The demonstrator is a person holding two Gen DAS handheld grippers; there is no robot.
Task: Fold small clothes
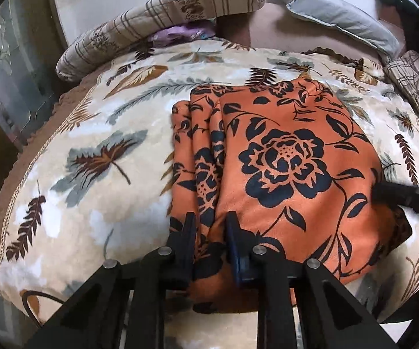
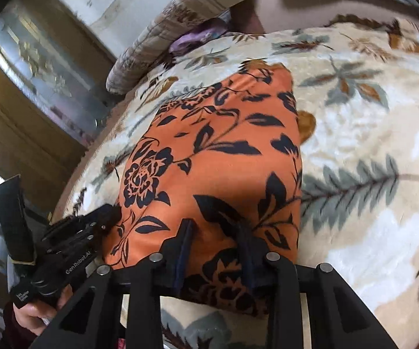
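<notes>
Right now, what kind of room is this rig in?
Probably a bedroom. The orange floral garment lies on a bed spread with a leaf-print blanket, and a striped pillow and a grey pillow sit beyond it.

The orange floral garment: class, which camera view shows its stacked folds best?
The left wrist view: the orange floral garment shows layered fold edges along its left side. The right wrist view shows only its smooth top, with motion blur.
</notes>
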